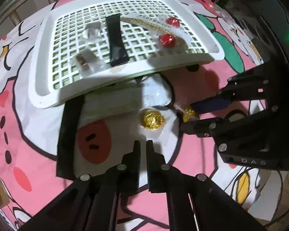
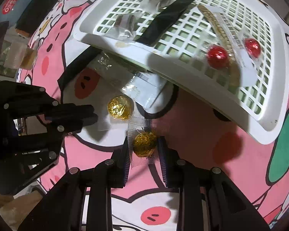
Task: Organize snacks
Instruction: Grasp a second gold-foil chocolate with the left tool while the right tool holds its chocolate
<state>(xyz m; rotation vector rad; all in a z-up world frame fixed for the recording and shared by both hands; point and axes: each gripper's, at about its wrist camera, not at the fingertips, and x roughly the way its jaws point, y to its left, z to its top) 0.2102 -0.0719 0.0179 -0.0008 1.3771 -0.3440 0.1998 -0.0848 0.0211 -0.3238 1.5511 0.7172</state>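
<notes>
A white lattice basket (image 1: 48,88) (image 2: 212,96) lies on a pink cartoon cloth and holds two red foil candies (image 1: 166,39) (image 2: 217,55), a black sachet (image 1: 115,40) (image 2: 167,25), a gold-striped packet and clear-wrapped snacks. Two gold foil candies in clear wrappers lie in front of it. My right gripper (image 2: 143,148) (image 1: 186,113) has its fingers around the nearer gold candy (image 2: 144,142) (image 1: 189,112), with the jaws close on both sides. The other gold candy (image 1: 153,119) (image 2: 119,106) lies free. My left gripper (image 1: 143,144) (image 2: 90,113) is shut and empty just short of it.
A flat white packet (image 1: 158,94) (image 2: 144,90) and a black strip (image 1: 69,134) (image 2: 75,69) lie partly under the basket's front edge. Metal railing bars (image 1: 15,17) run along the far side. Boxes (image 2: 21,57) sit off the cloth at the left.
</notes>
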